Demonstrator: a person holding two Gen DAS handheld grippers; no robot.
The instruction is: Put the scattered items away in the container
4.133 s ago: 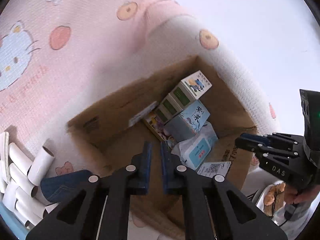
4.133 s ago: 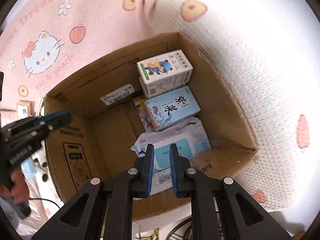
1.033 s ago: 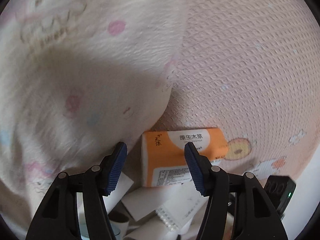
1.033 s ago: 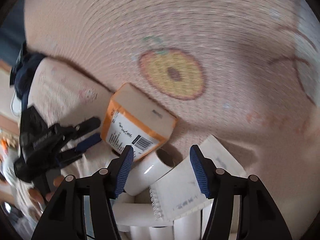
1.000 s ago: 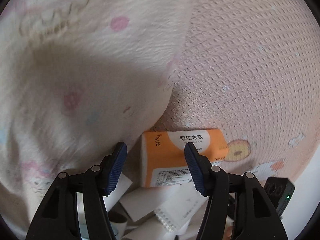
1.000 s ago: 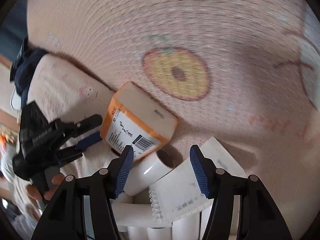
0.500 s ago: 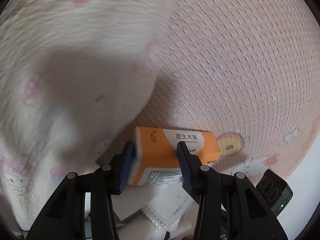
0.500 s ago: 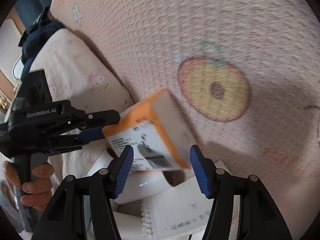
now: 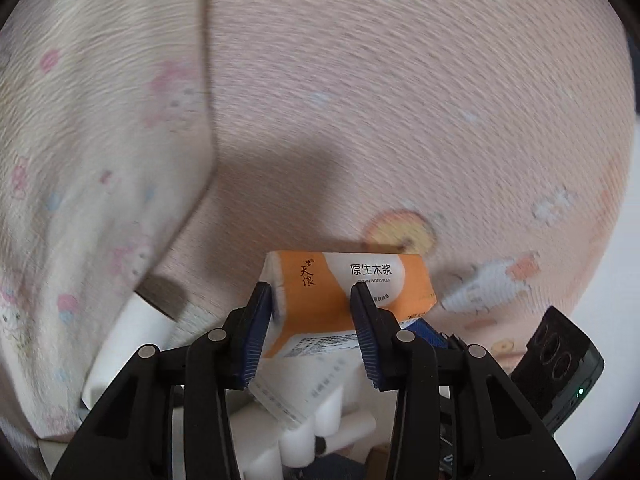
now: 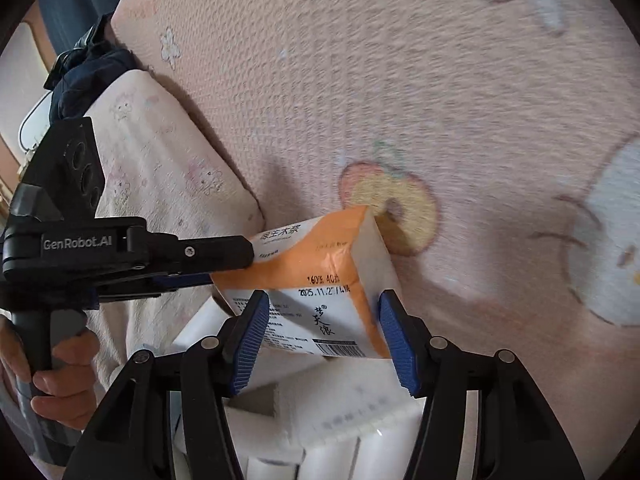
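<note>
Tissue pack (image 9: 344, 292) clamped in left gripper (image 9: 312, 320) jaws; right gripper (image 10: 320, 336) jaws wide, closing around it; paper rolls (image 10: 280, 420) beneath.

A home bedroom – pink cartoon-print bedsheet (image 10: 400, 80), matching pillow (image 10: 160, 168).

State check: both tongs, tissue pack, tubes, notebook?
left tongs: have just been closing, shut on one end of the tissue pack
right tongs: have just been closing, pack between the pads, contact unclear
tissue pack: held tilted above the pile
paper tubes: lying piled, ungripped
notebook: lying on the tubes
</note>
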